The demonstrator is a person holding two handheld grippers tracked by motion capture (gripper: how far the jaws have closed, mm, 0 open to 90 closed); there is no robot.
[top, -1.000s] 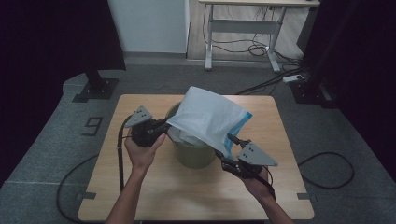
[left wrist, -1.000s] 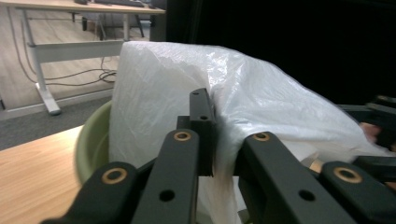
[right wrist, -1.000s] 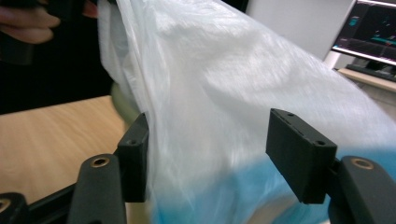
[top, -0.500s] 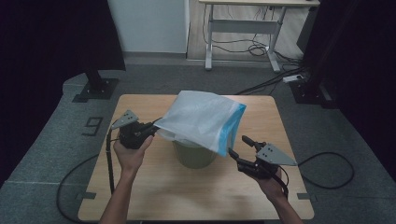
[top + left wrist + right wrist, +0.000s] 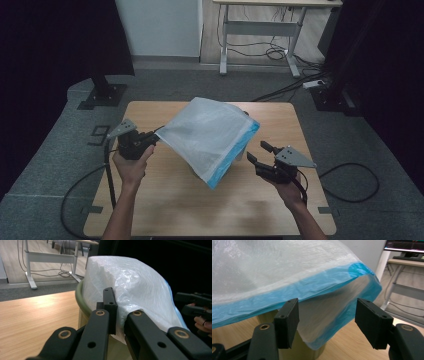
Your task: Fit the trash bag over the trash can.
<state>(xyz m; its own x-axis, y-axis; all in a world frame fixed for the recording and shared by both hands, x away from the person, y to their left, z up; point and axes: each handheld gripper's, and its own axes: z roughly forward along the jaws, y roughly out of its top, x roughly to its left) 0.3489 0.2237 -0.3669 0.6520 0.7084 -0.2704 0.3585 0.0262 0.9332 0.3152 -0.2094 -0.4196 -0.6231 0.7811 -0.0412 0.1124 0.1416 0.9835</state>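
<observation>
Two tongs work one crinkly, translucent white bag [image 5: 210,135] with a blue hem, stretched above the olive-green round bin [image 5: 81,301]. Left tongs [image 5: 150,140] are pressed together on the bag's corner; right tongs [image 5: 257,152] stand spread just beside its blue edge, not gripping. Lining looks barely begun: the mouth isn't over the bin's rim yet.

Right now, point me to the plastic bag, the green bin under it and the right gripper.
plastic bag [image 5: 210,135]: high view, middle of the white sheet.
green bin [image 5: 80,298]: left gripper view, its rim left of the bag.
right gripper [image 5: 256,152]: high view, midway between its open fingertips.
</observation>
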